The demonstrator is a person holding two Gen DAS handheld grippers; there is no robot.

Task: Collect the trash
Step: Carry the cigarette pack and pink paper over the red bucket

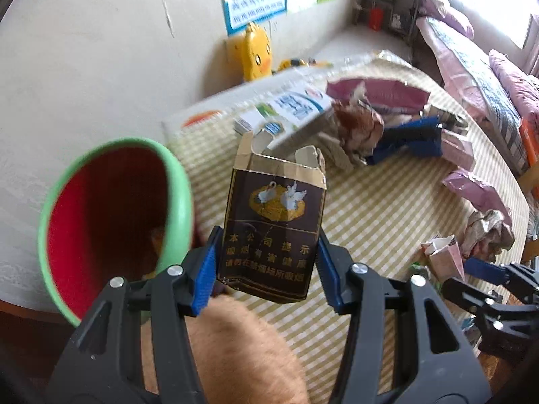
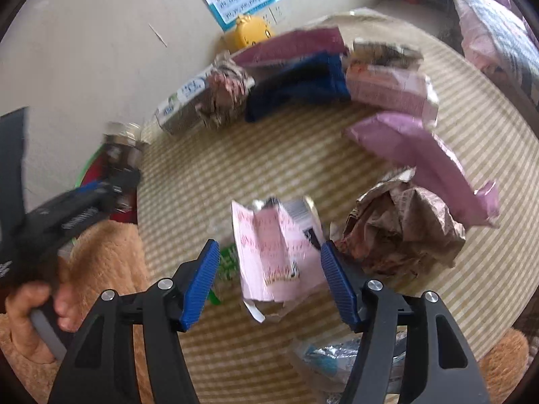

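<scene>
My left gripper [image 1: 267,266] is shut on a dark brown cigarette pack [image 1: 273,225] with torn open top, held upright in the air. A green bin with a red inside [image 1: 111,222] lies just left of it, mouth toward me. My right gripper [image 2: 269,279] is open, its jaws either side of a crumpled pink carton [image 2: 273,256] on the striped tablecloth [image 2: 202,175], not touching it. The left gripper also shows in the right wrist view [image 2: 101,192], blurred, with the pack.
More trash lies on the table: a crumpled brown paper ball [image 2: 401,225], pink wrappers [image 2: 427,161], a blue cloth [image 2: 296,84], a milk carton [image 2: 182,104], a clear plastic wrapper [image 2: 337,357]. A yellow duck toy [image 1: 254,50] stands by the wall. A bed [image 1: 478,67] is at the right.
</scene>
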